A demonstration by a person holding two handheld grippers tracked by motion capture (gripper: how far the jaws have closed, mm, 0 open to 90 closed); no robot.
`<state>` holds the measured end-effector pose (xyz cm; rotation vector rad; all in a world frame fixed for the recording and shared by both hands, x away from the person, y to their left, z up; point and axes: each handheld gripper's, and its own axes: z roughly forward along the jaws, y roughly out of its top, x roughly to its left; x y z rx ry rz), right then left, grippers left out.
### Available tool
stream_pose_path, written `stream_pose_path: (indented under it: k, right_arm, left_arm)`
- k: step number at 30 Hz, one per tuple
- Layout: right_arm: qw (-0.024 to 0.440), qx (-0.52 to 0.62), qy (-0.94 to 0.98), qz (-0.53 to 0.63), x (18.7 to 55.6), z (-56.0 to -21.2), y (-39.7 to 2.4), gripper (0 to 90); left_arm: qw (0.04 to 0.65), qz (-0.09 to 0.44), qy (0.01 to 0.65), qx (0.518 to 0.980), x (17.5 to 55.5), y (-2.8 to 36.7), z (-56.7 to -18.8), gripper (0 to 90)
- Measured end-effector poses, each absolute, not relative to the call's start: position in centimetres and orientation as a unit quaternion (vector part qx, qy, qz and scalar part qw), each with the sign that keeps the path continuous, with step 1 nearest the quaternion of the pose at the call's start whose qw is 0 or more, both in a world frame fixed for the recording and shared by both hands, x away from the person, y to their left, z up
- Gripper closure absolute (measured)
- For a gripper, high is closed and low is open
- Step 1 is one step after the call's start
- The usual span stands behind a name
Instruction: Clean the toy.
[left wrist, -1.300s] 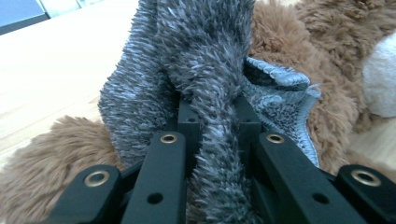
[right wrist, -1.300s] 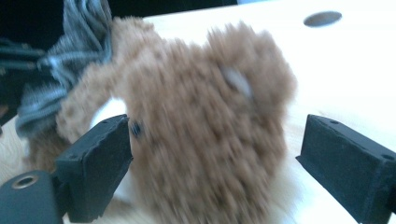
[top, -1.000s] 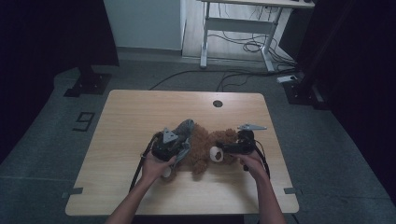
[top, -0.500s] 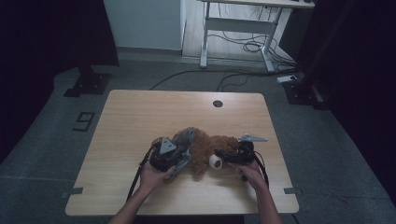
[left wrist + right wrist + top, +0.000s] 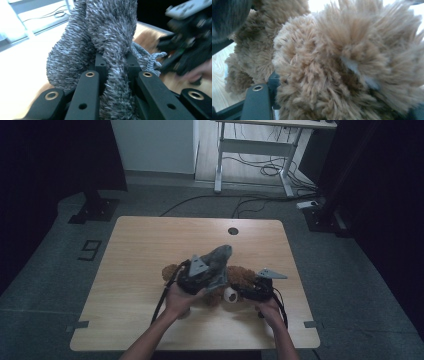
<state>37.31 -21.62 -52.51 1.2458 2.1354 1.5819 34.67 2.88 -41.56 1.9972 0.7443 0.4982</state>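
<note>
Wooden table (image 5: 150,250) — grey fuzzy cloth (image 5: 110,37) pinched between left jaws

On the grey floor (image 5: 60,285), to the left of the table (image 5: 150,240) at about 9 o'clock from it, there is a dark mark (image 5: 90,250) that looks like the number 9. I cannot tell for sure that it is a number. There is nothing else to read.
</note>
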Motion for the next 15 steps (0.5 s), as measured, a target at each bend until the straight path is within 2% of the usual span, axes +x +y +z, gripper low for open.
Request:
stream_pose_path:
  k: [4,7,11,15]
  right_arm:
    - [0.106,0.420,0.724,0.536,37.3,-52.5,-21.7,31.3]
    - [0.112,0.416,0.725,0.537,37.2,-52.5,-21.6,31.5]
    - [0.115,0.420,0.722,0.537,37.2,-52.6,-21.6,32.2]
    - [0.118,0.414,0.726,0.537,37.2,-52.6,-21.6,32.3]
  left_arm:
    - [0.433,0.179,0.291,0.834,36.8,-1.8,-42.0,77.8]
    - [0.404,0.171,0.297,0.848,38.2,-3.9,-43.4,77.7]
    - [0.406,0.160,0.315,0.843,39.0,-3.6,-44.7,77.7]
    - [0.388,0.180,0.324,0.844,39.0,-2.2,-44.7,77.9]
